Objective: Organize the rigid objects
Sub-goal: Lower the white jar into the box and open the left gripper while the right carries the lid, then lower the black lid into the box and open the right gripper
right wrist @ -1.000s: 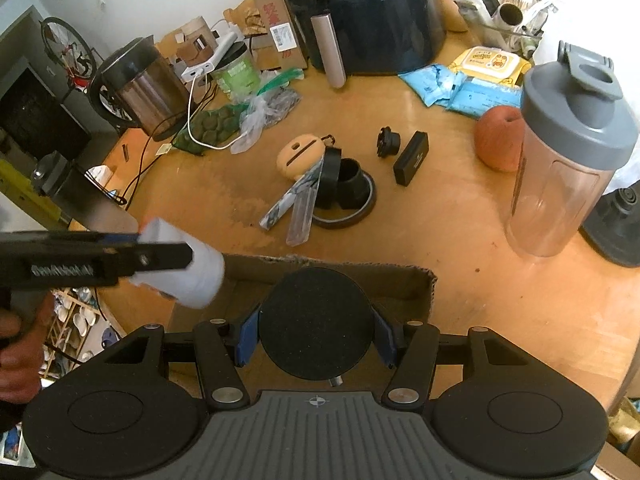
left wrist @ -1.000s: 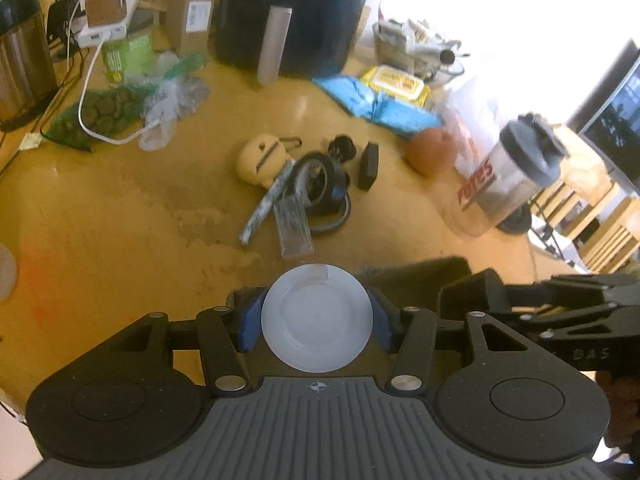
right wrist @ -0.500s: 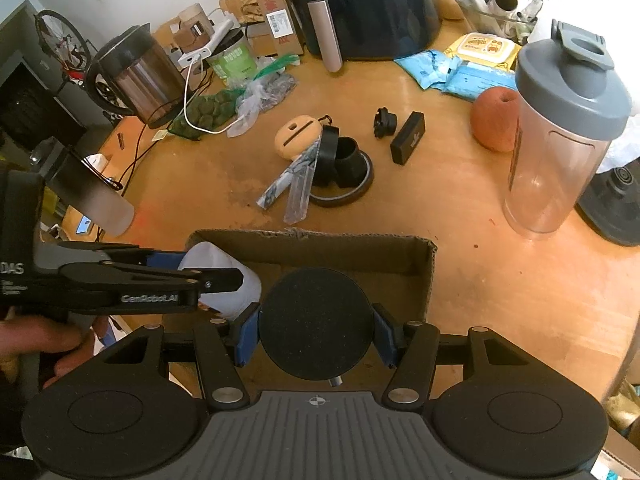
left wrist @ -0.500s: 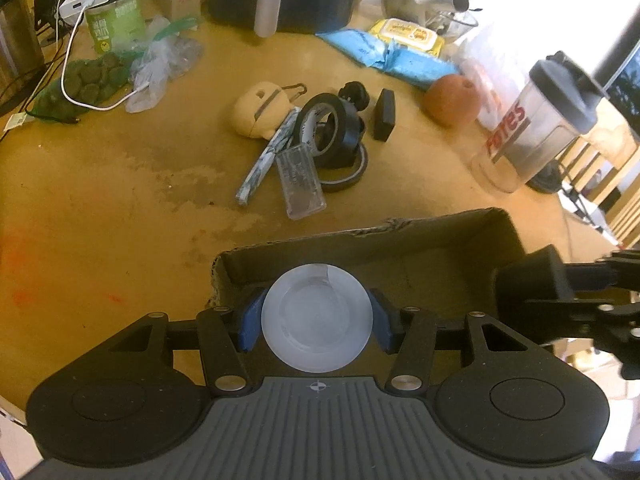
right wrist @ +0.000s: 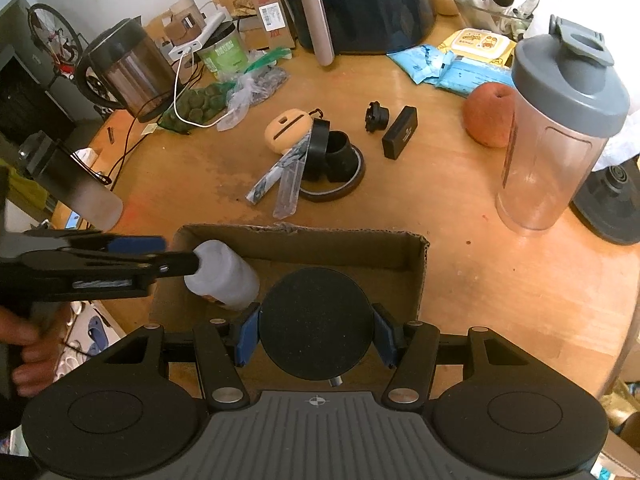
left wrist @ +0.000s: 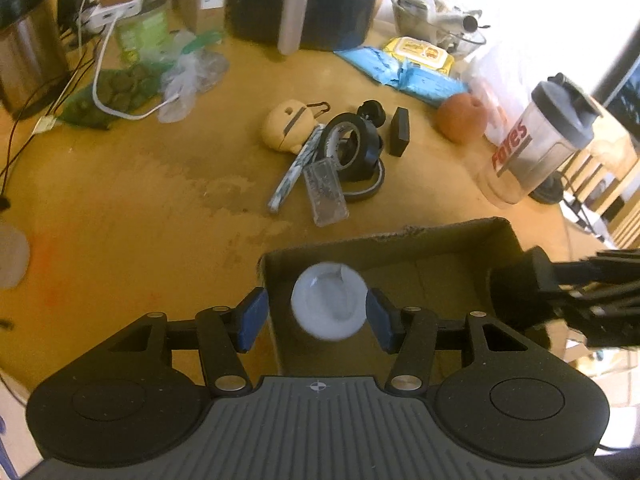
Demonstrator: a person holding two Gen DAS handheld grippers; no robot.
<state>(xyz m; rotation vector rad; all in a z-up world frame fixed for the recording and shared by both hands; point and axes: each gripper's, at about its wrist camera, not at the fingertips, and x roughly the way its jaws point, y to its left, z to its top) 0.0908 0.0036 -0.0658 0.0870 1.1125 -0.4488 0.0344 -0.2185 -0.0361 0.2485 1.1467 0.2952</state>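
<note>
An open cardboard box (left wrist: 384, 240) (right wrist: 320, 236) sits at the table's near edge. My left gripper (left wrist: 316, 320) (right wrist: 180, 252) hangs over the box's left end. The white plastic bottle (left wrist: 328, 306) (right wrist: 224, 276) lies tilted just past its fingertips inside the box. A gap shows between the bottle and the left pad, so the jaws are open. My right gripper (right wrist: 316, 336) (left wrist: 560, 284) is shut on a black round can (right wrist: 316, 324) (left wrist: 516, 284) over the box's right part. Further out on the table lie a beige pouch (left wrist: 286, 124), a black tape roll (left wrist: 348, 148), a clear case (left wrist: 324, 192) and a small black block (left wrist: 400, 132).
A clear shaker bottle (right wrist: 560, 140) and an orange fruit (right wrist: 488, 116) stand right of the box. A dark air fryer (right wrist: 360, 0), a steel kettle (right wrist: 120, 68), bags and a white cable (right wrist: 180, 80) crowd the back. A frosted bottle (right wrist: 80, 196) is at the left edge.
The left gripper has come forward and down over the box. The white bottle, gripped between its pads before, now sits smaller and further out, clear of the left pad. The right gripper stayed put.
</note>
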